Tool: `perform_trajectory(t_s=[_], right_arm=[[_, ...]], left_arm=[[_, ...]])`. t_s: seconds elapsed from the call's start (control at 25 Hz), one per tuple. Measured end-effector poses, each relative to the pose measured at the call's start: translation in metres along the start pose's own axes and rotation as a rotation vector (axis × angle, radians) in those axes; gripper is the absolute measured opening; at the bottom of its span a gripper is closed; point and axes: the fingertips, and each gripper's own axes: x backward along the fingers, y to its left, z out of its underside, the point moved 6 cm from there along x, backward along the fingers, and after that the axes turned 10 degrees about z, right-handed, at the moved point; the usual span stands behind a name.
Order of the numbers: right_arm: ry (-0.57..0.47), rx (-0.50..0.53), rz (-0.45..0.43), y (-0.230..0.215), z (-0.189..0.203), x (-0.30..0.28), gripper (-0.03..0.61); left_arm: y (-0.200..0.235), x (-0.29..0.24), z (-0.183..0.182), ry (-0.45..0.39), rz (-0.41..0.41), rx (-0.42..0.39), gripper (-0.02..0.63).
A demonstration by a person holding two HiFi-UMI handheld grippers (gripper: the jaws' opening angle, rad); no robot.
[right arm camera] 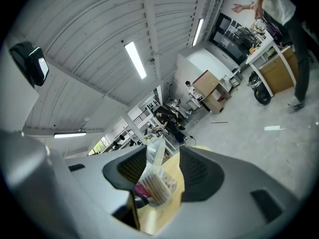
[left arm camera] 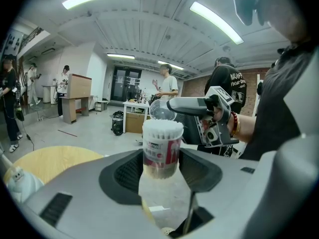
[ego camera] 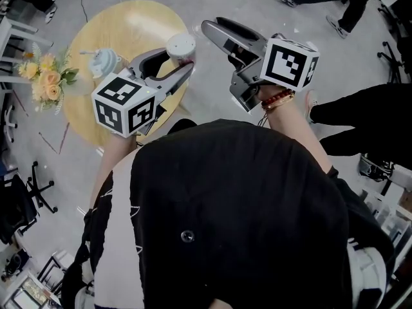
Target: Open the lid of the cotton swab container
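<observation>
- The person's black top (ego camera: 244, 198) fills the lower head view.
- A round yellow table (ego camera: 122, 24) stands ahead, with a bunch of flowers (ego camera: 44, 77) at its left edge.
- The left gripper (left arm camera: 160, 162) is clamped on the cotton swab container (left arm camera: 162, 144), holding it upright off the table, its white swab tips uncovered.
- The right gripper (right arm camera: 164, 158) has its jaws apart around the clear lid (left arm camera: 160, 109). The lid stands raised behind the container's rim, and a gap shows beside one pad.
</observation>
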Motion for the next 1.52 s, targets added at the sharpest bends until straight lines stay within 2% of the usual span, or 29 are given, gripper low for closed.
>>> perform_trajectory(t_s=[0.8,1.36,1.52], right_arm=[[0.020,-0.043,0.036,0.002,0.011,-0.003,0.193],[0.019,-0.095,0.052,0.044,0.036,-0.017,0.193],[0.026,-0.076,0.056,0.050,0.045,-0.012,0.193]], left_arm=[[0.002,0.015,-0.001,-0.029,0.005,0.008,0.235],[0.003,0.066,0.004,-0.036,0.029,0.008,0.236],[-0.002,0.073,0.011,-0.045,0.037,0.007,0.236]])
